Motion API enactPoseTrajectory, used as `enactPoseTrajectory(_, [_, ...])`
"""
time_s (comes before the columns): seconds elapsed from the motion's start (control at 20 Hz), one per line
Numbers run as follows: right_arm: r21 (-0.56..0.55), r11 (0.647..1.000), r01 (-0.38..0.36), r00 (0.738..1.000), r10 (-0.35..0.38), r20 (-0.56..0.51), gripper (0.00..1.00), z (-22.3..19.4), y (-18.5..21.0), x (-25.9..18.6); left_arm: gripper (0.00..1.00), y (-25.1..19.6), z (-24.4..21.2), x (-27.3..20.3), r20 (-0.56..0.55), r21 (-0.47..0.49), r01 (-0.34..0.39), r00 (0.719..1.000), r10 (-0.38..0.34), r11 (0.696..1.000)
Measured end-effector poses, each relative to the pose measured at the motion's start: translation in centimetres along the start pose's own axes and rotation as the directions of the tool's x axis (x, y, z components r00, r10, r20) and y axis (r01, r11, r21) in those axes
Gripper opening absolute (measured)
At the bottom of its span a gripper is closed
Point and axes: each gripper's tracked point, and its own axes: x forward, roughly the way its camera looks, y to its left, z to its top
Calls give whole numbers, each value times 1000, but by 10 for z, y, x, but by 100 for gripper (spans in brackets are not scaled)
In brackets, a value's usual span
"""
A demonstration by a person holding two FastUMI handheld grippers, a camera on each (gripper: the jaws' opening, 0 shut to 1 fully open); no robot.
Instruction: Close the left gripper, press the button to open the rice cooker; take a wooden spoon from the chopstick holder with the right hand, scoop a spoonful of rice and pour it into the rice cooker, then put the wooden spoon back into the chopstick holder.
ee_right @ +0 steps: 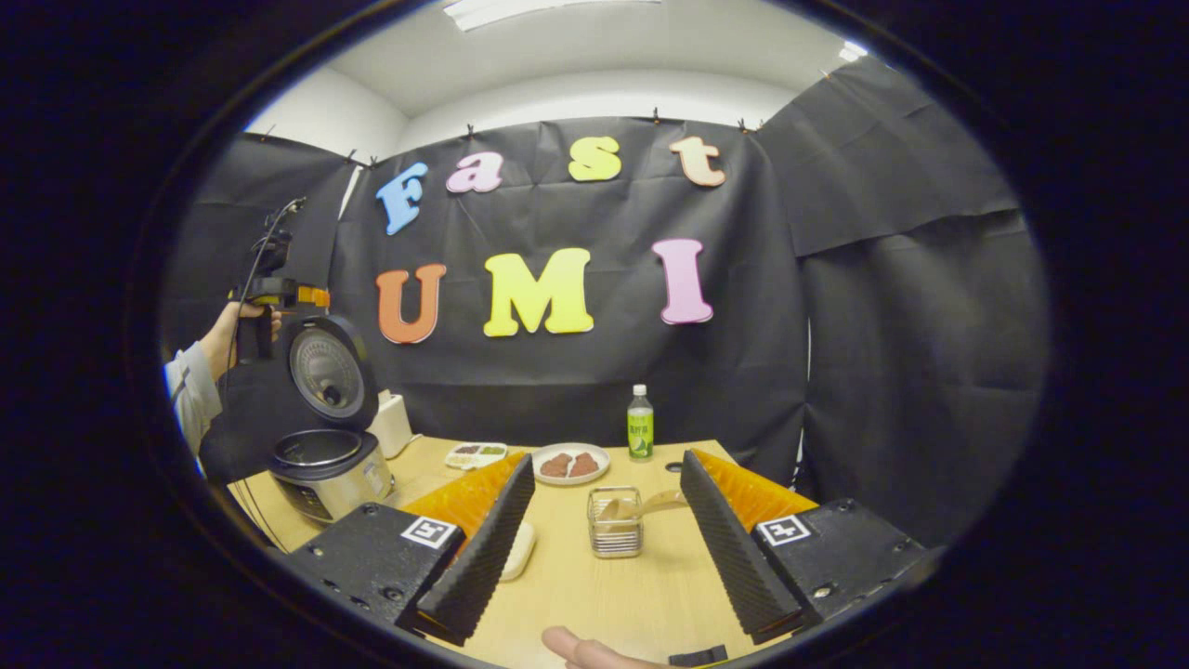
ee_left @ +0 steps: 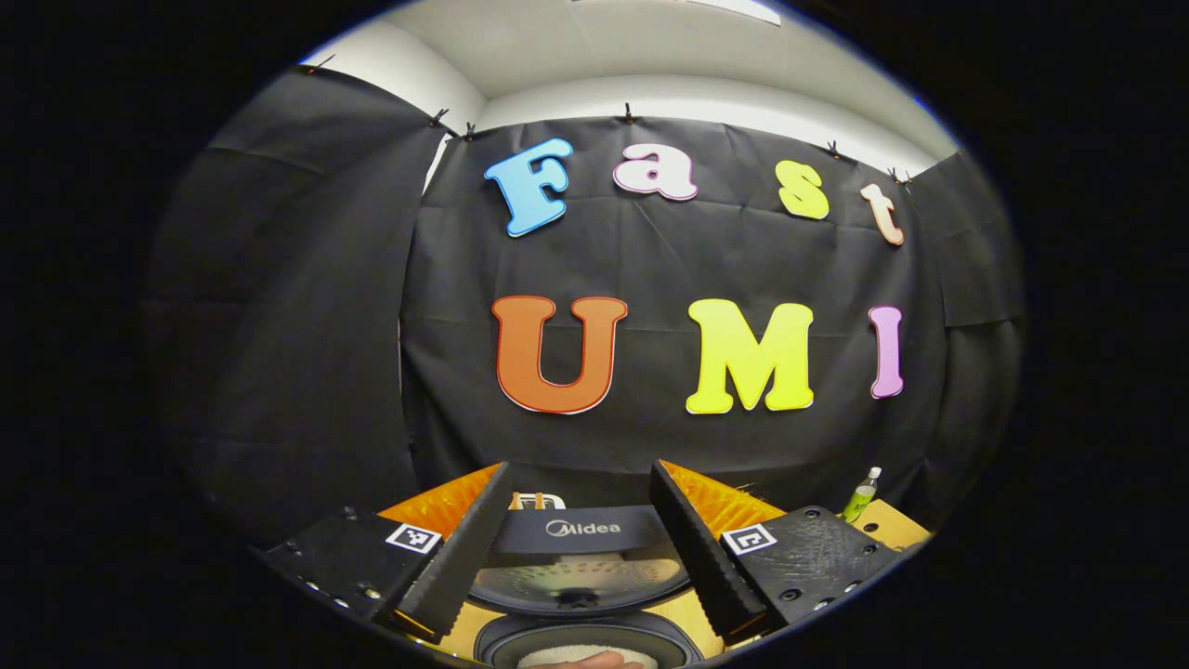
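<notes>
Wooden and pale, the spoon [ee_right: 650,505] leans in a small wire-mesh chopstick holder [ee_right: 615,522] that stands on the light wood table [ee_right: 632,595], straight ahead of our right tool [ee_right: 604,544] and framed between its two fingers. That tool is spread wide and holds nothing. The silver rice cooker with the black rim [ee_right: 327,469] sits at the table's left edge with its round lid [ee_right: 327,372] already swung up, so we judge the button step done and the step in hand to be fetching the spoon.

To do it well, we keep the right tool level and centred on the handle where it juts out to the right above the mesh rim, then close on that free stretch, not on the wire. We lift straight up so the holder does not tip or drag along.

Our left tool [ee_left: 576,557] hangs above the open cooker with its fingers apart and nothing between them; below it we see the lid's ribbed inner plate [ee_left: 578,583] and the dark pot rim [ee_left: 585,641]. In the right gripper view it is raised beside the lid, held by a hand [ee_right: 232,327]. We hold it clear of the pot mouth so the pouring path is free.
</notes>
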Motion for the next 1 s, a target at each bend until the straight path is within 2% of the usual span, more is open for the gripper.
enactPoseTrajectory(0.05, [14,1000,-1,1000,1,-4,94,0,-1,1,95,7,2,10,22,-2,-16,1000,16,1000])
enactPoseTrajectory(0.1, [16,1000,-9,1000,9,-7,100,-1,1,2,94,9,2,16,38,-11,-20,999,21,1000])
enactPoseTrajectory(0.15, [14,1000,-11,1000,11,-8,93,-3,3,3,94,8,0,21,39,-22,-11,999,11,1000])
enactPoseTrajectory(0.25, [2,1000,-6,1000,6,3,93,1,5,4,94,8,-16,31,-2,9,-22,1000,22,1000])
enactPoseTrajectory(0.35, [3,1000,-19,1000,19,8,93,0,15,3,95,11,-14,31,-14,6,-33,999,33,999])
enactPoseTrajectory(0.4, [3,999,-33,999,33,4,100,-1,21,2,96,11,-17,28,-35,-4,-34,999,34,999])
enactPoseTrajectory(0.5, [3,999,-53,999,53,-8,100,-4,30,-3,100,5,-23,20,-66,-21,-14,998,13,1000])
enactPoseTrajectory(0.6, [0,998,-57,998,57,-18,100,-6,34,-9,97,3,-24,9,-92,-22,-14,996,12,1000])
enactPoseTrajectory(0.65, [-5,999,-54,998,54,-16,93,-5,35,-14,97,2,-27,2,-107,-18,-17,994,15,1000])
enactPoseTrajectory(0.7, [-6,999,-47,999,47,-8,93,-2,36,-19,100,1,-31,-6,-126,-16,-19,992,17,1000])
enactPoseTrajectory(0.75, [-11,999,-44,999,44,0,94,1,37,-25,97,0,-34,-15,-142,-15,-18,990,16,1000])
enactPoseTrajectory(0.8, [-20,999,-44,999,44,10,100,4,39,-31,97,-2,-38,-26,-158,-14,-13,987,11,1000])
enactPoseTrajectory(0.85, [-25,999,-41,999,41,20,93,7,39,-37,97,-4,-42,-35,-174,-19,-9,985,6,1000])
enactPoseTrajectory(0.9, [-28,999,-37,999,38,32,100,11,39,-42,97,-6,-47,-44,-189,-24,-5,982,1,1000])
enactPoseTrajectory(0.95, [-32,999,-36,998,37,41,93,15,39,-47,96,-7,-52,-53,-203,-31,-2,979,-4,1000])
enactPoseTrajectory(1.0, [-33,999,-37,998,39,50,100,18,40,-52,96,-8,-58,-62,-216,-30,4,976,-10,1000])
